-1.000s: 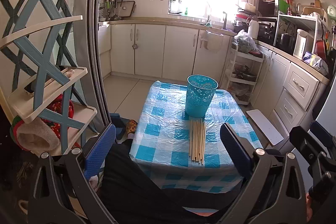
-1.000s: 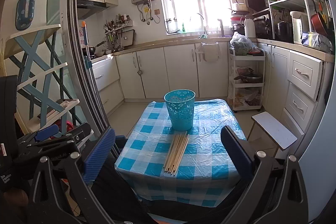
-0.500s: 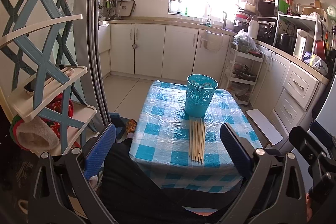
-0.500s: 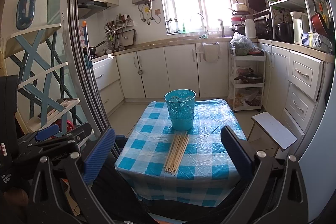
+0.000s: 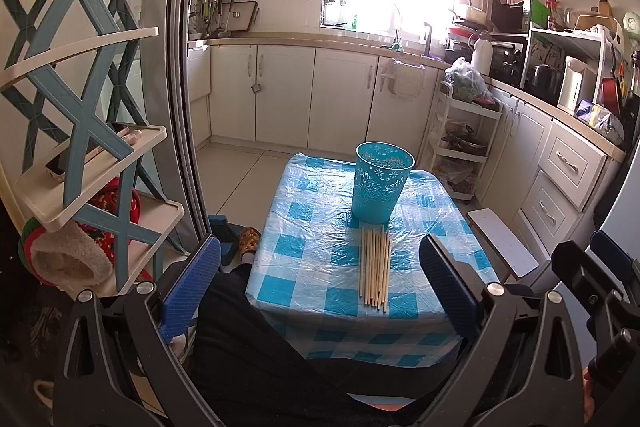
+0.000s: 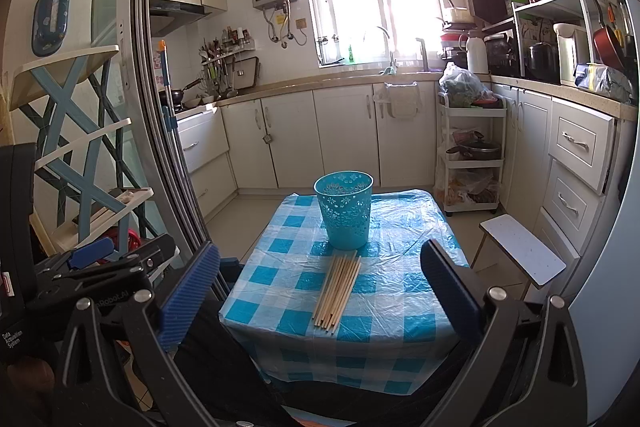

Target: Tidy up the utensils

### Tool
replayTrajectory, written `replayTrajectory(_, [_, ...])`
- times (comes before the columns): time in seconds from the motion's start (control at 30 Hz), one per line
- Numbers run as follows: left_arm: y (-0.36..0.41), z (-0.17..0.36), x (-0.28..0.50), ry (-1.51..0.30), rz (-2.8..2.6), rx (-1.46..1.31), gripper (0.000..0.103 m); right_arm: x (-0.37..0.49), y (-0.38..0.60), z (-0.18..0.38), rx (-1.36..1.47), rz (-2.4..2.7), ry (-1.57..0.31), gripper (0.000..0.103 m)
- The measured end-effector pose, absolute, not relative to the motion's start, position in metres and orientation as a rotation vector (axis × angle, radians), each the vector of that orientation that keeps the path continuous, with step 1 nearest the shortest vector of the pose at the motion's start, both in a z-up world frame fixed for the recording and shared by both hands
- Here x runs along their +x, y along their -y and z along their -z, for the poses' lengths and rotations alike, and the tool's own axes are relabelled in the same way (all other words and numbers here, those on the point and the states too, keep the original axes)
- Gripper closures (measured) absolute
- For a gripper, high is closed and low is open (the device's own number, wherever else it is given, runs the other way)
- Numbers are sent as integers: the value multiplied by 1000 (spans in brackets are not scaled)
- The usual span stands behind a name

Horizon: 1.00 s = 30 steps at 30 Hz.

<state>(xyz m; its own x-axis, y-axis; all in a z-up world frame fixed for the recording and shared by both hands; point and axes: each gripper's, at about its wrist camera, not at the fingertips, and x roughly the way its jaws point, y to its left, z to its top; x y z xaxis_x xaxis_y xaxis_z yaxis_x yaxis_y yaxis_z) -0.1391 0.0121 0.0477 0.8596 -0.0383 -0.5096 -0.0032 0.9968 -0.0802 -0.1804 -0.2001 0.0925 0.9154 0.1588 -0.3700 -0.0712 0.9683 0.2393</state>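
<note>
Nothing is sorted yet: the chopsticks (image 5: pixel 374 267) lie on the table (image 5: pixel 304 243), just near of the empty-looking blue basket (image 5: pixel 382 187). My left gripper (image 5: pixel 320 283) and right gripper (image 6: pixel 320 287) hang back with fingers spread wide, holding nothing.

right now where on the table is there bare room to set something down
Bare checked tablecloth lies left of the chopsticks out to the table's left edge, and right of them to the right edge. There is also a strip behind the teal basket. The middle is crowded: the chopstick bundle runs from the basket's base to the near edge.
</note>
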Motion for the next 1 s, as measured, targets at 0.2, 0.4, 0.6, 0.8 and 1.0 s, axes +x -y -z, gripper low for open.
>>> replayTrajectory(0.2, [-12,-47,-139,-536,19,-78,7,-181,200,-92,223,-120,-397,6])
replayTrajectory(0.4, [-12,-47,-140,-538,19,-80,7,-180,197,-92,222,-120,-399,6])
replayTrajectory(0.6, [-10,-43,-142,-546,23,-79,7,-179,194,-91,218,-127,-405,6])
replayTrajectory(0.8, [-8,-36,-128,-578,26,-77,7,-169,196,-84,224,-127,-432,6])
replayTrajectory(1.0, [-12,-20,-95,-622,22,-83,7,-144,199,-70,218,-104,-489,6])
